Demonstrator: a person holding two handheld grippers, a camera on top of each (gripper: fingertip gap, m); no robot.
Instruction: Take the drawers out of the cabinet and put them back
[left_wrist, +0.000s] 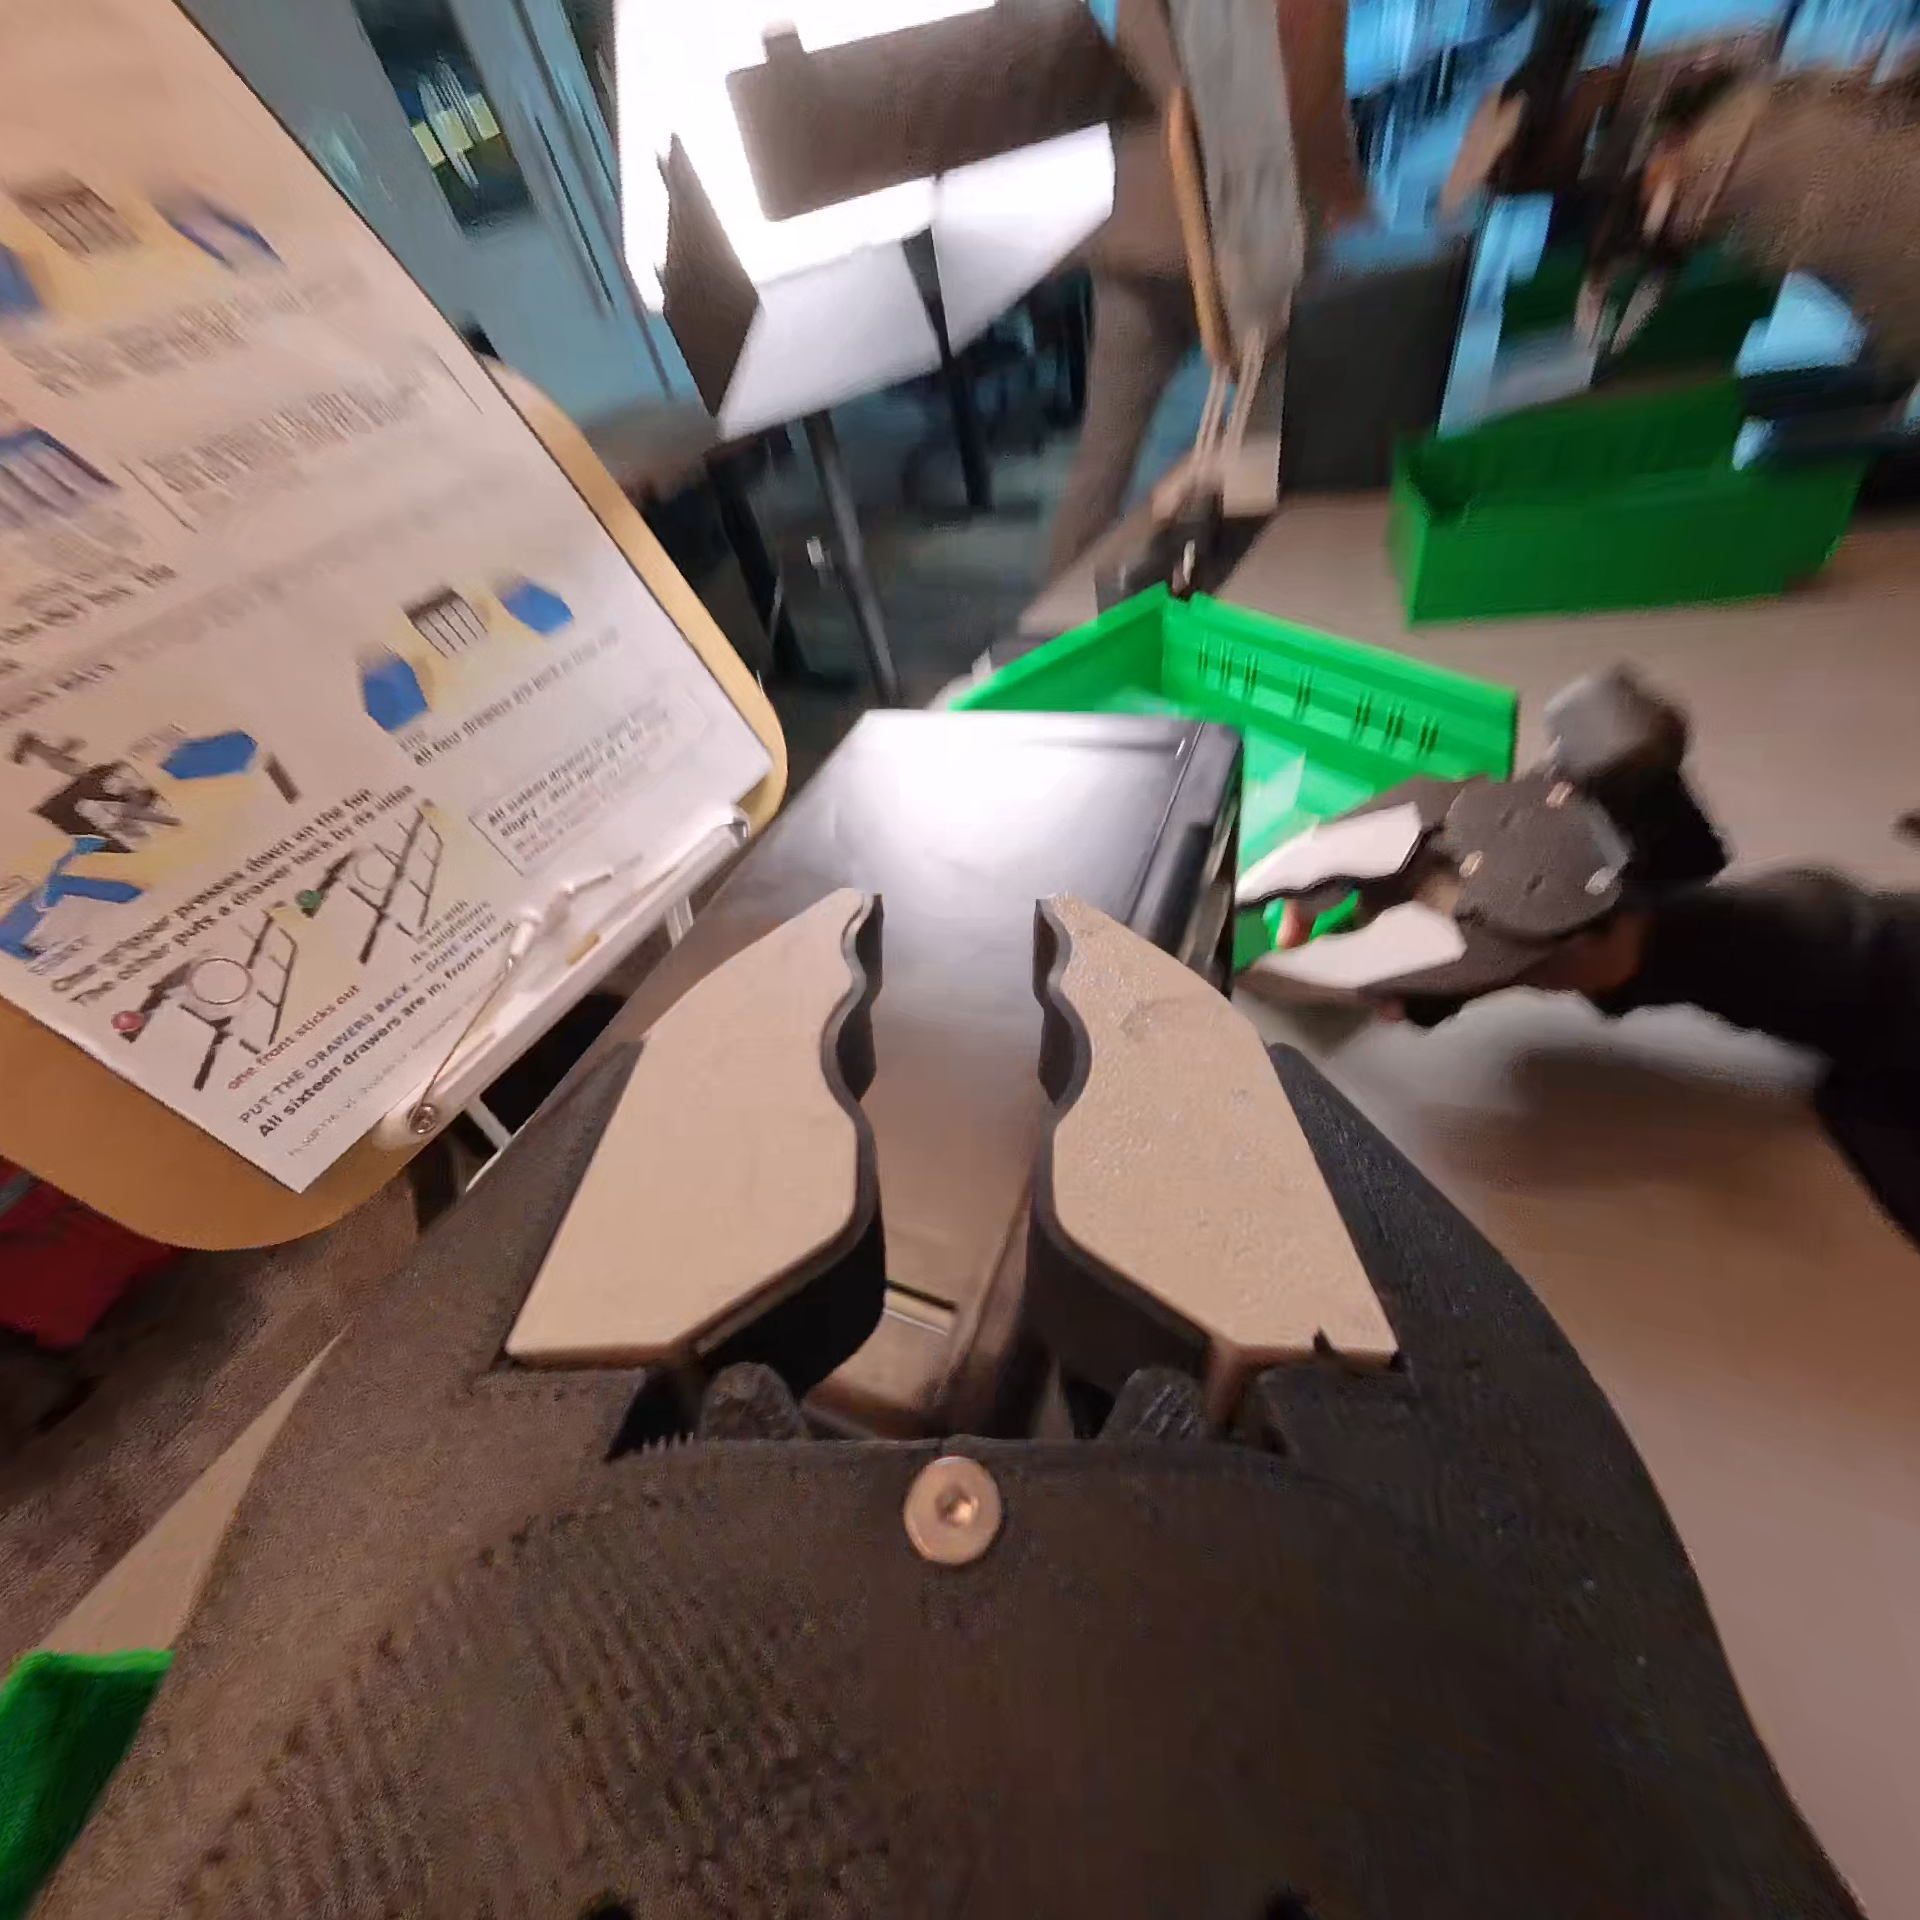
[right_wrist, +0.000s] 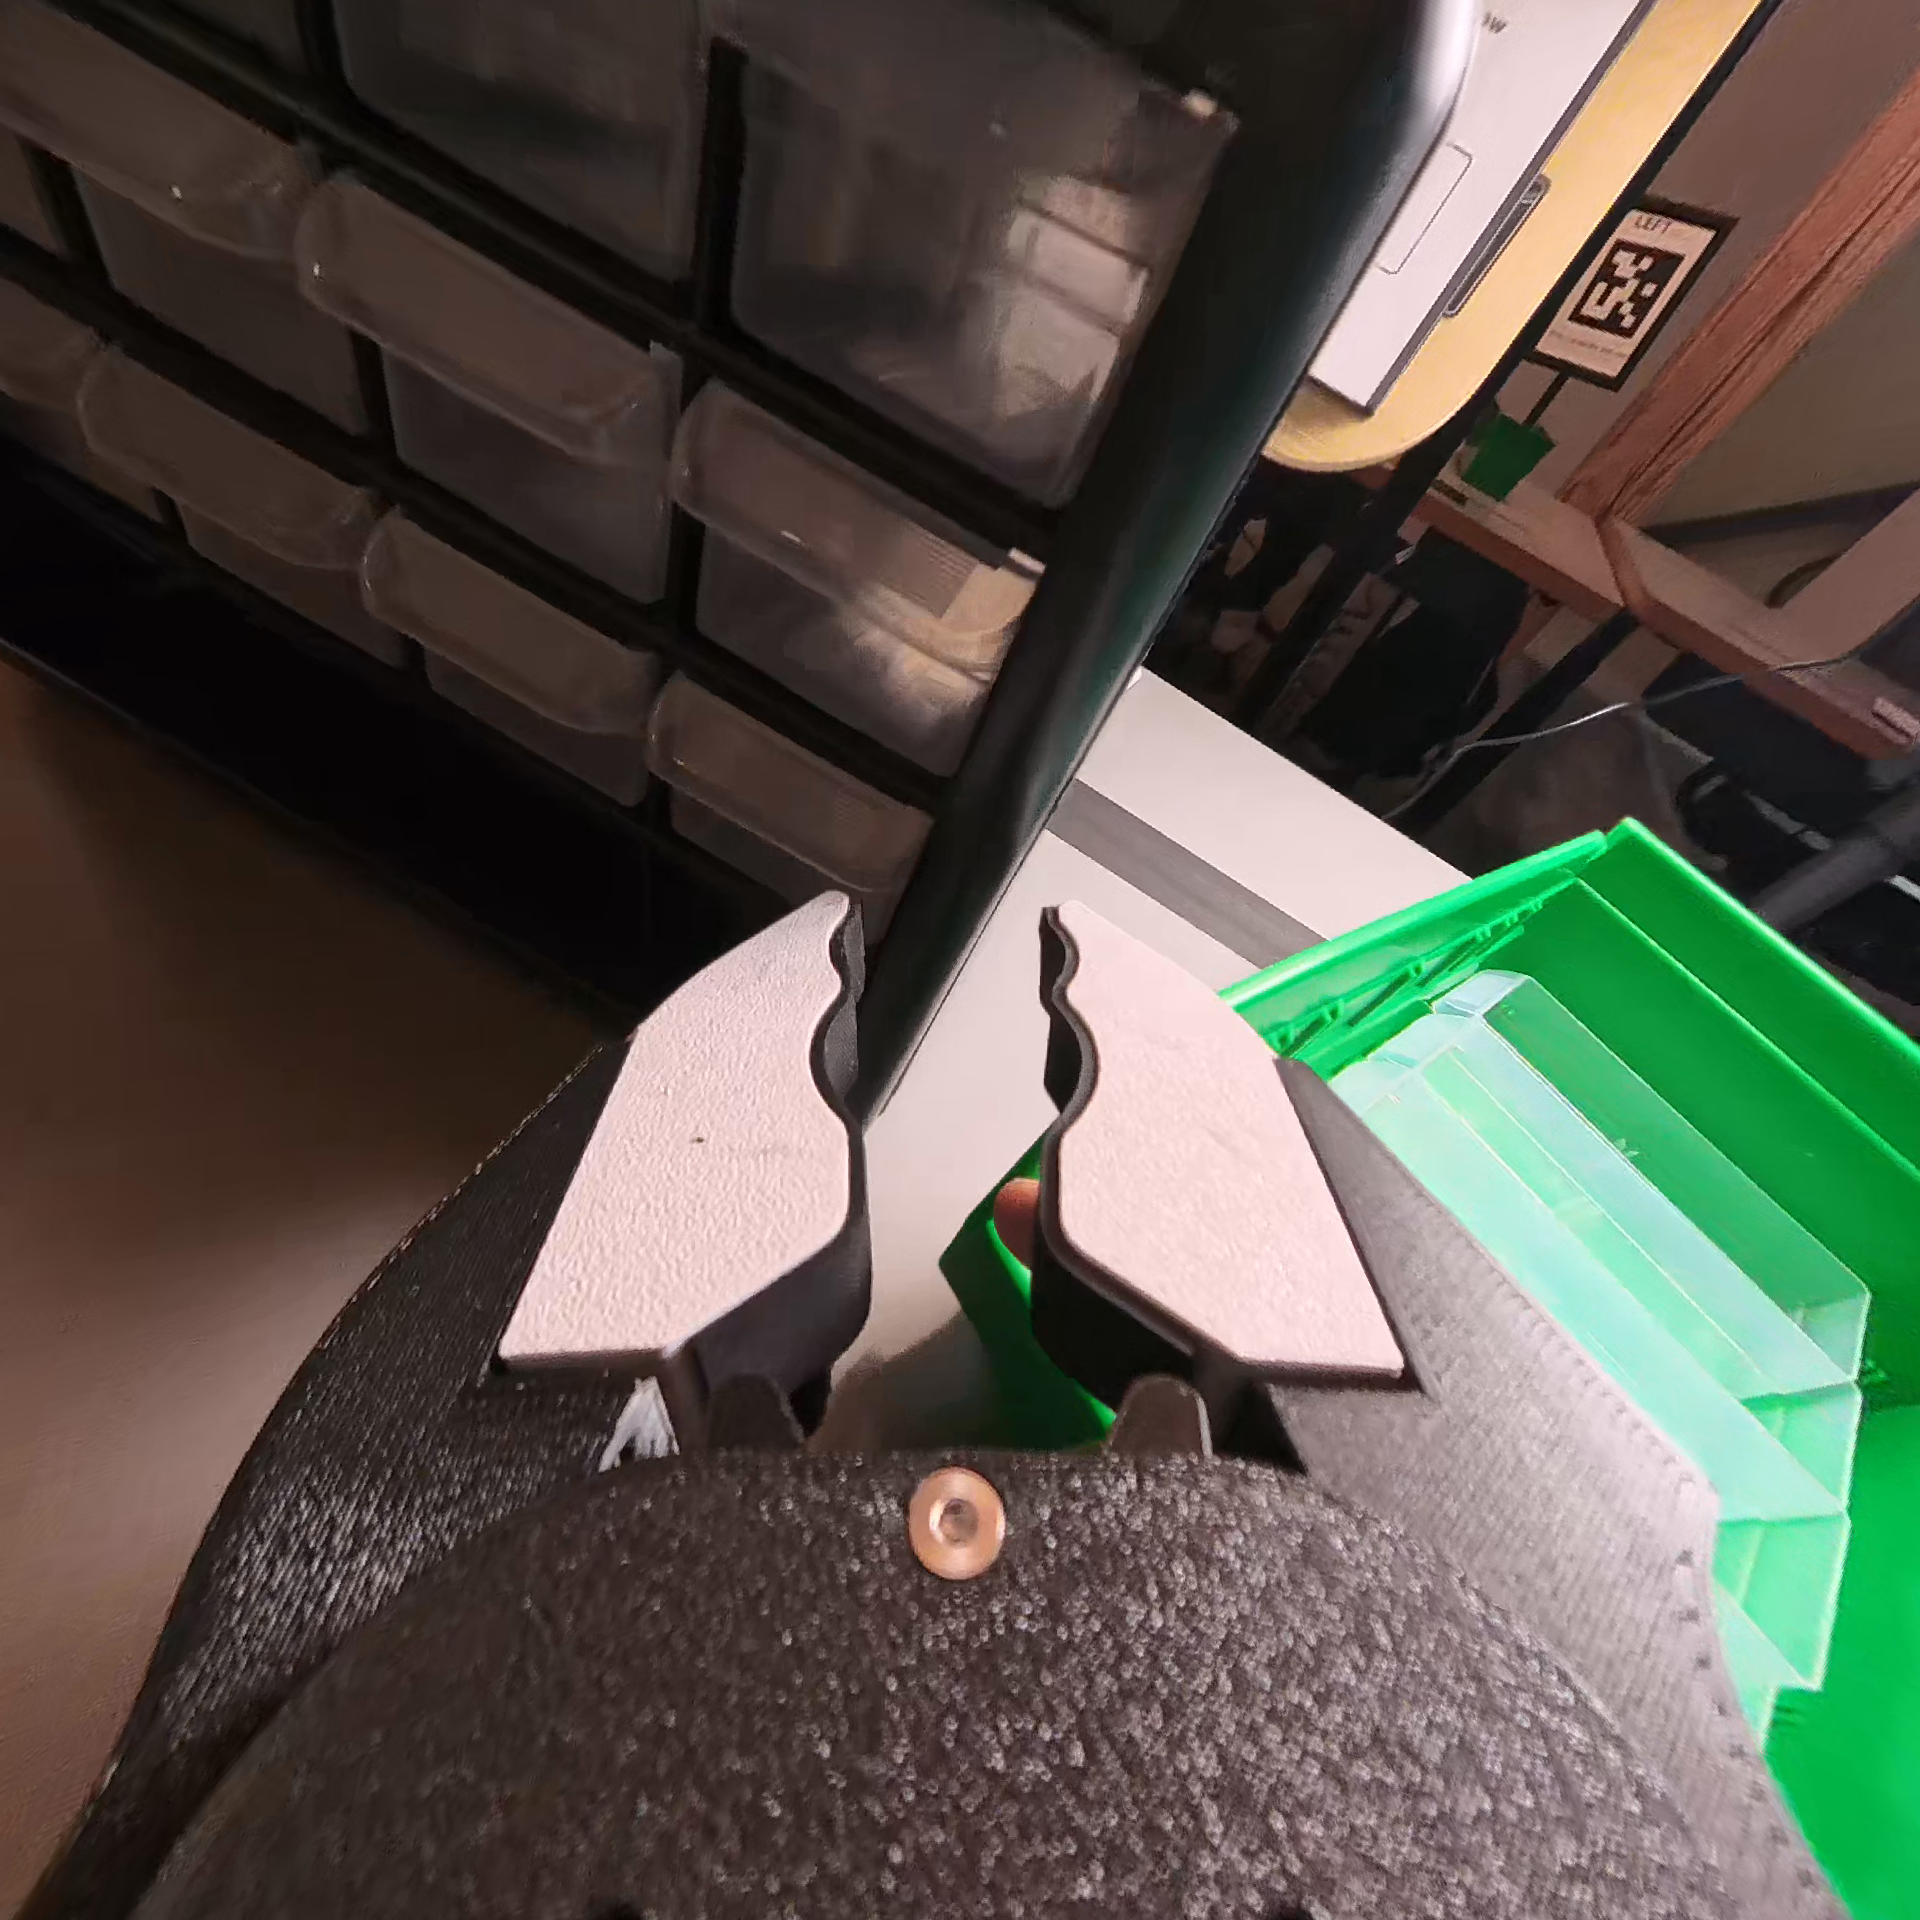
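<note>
The black cabinet (right_wrist: 1049, 665) fills the upper left of the right wrist view, with its clear drawers (right_wrist: 520, 416) pushed in. The right tongs (right_wrist: 951, 920) are open, right by its side edge. A green bin (right_wrist: 1704, 997) at the lower right holds clear drawers. The left tongs (left_wrist: 956, 914) are open above the cabinet top (left_wrist: 966, 810). A paper sheet (left_wrist: 312, 644) stands at the upper left.

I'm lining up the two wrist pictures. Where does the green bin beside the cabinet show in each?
Left wrist view: the green bin sits right of centre, behind the black cabinet, with the right gripper in front of it.
Right wrist view: the green bin fills the lower right, holding clear drawers.
Shared landmark: the black cabinet, to the left of the bin in both.
</note>
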